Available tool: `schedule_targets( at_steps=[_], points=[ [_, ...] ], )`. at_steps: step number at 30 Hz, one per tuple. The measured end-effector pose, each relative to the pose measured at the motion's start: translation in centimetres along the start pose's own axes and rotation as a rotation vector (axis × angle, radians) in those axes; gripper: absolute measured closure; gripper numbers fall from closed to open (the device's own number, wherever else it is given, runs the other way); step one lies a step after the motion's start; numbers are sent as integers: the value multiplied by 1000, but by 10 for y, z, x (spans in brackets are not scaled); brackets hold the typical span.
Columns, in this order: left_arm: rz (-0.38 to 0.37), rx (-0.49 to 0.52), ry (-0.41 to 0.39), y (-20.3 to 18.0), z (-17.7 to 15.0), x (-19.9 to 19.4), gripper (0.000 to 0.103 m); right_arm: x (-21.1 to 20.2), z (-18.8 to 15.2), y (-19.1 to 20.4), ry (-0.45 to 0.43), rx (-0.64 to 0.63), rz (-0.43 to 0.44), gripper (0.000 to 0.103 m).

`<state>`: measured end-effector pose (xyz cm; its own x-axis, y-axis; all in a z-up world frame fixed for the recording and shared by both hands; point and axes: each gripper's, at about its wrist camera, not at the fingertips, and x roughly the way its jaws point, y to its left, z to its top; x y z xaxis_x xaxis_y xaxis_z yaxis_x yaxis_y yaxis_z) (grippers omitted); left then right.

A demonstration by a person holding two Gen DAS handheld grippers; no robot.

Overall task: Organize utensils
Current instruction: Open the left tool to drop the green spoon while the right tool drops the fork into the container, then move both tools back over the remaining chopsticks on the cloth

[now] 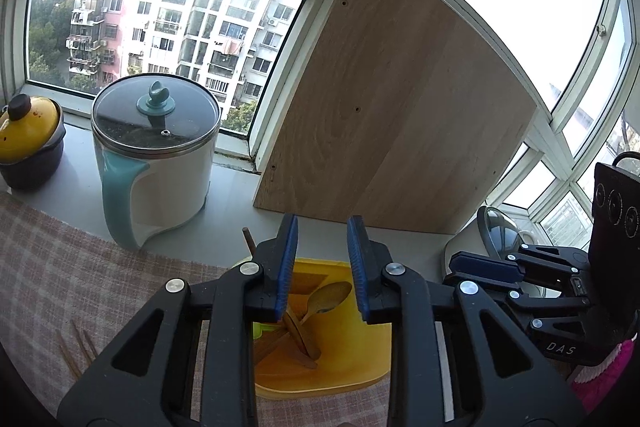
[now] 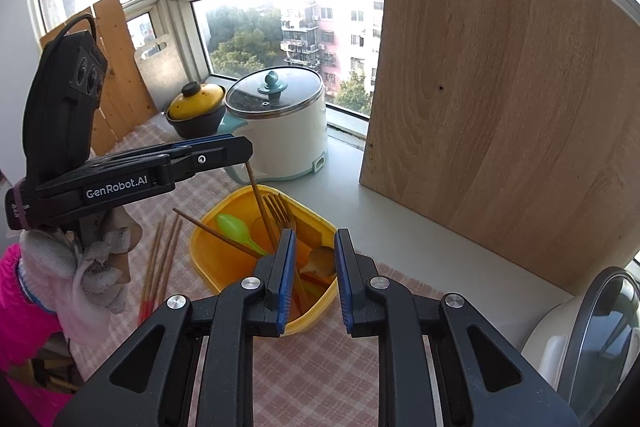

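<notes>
A yellow plastic tray sits on the checked cloth and holds a green spoon, a wooden fork, a wooden spoon and a chopstick. It also shows in the left wrist view, with the wooden spoon inside. My left gripper is open above the tray; in the right wrist view a chopstick stands in the tray just under its tip. My right gripper is open and empty over the tray's near right corner.
Several loose chopsticks lie on the cloth left of the tray. A white and teal electric pot and a yellow-lidded pot stand by the window. A wooden board leans at the right. Another cooker sits at the near right.
</notes>
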<state>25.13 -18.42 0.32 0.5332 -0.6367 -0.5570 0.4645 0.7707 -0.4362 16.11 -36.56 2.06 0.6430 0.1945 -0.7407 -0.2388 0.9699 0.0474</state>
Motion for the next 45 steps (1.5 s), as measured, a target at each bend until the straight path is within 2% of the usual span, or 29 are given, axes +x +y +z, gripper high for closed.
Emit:
schedule_targets(
  at_steps=[4,9,13,16,21,23,33,34,35,45],
  points=[
    [20,18,1,4,-3,-16,78,-3,-4,9,-10,11,-1,68],
    [43,34,1,15,-10,-38,78,-3,-11,24,-12,31,-4,66],
    [56,37,8,26,-18,-57,78,-5,-17,41,-13,44,-29,54],
    [63,39,7,35,-24,-71,69,-8,-20,55,-13,51,-39,49],
    [76,50,15,50,-34,-95,69,-14,-24,83,-24,43,-74,37],
    [83,53,18,56,-37,-104,65,-16,-25,94,-30,41,-77,33],
    [140,62,67,97,-53,-137,63,-13,-28,140,-26,10,-97,30],
    [155,58,75,104,-55,-139,60,-11,-28,142,-26,9,-97,30],
    [167,55,82,110,-56,-140,57,-10,-29,145,-28,8,-97,30],
    [244,-36,196,169,-85,-135,56,11,-43,176,-42,-52,-66,30]
  ],
)
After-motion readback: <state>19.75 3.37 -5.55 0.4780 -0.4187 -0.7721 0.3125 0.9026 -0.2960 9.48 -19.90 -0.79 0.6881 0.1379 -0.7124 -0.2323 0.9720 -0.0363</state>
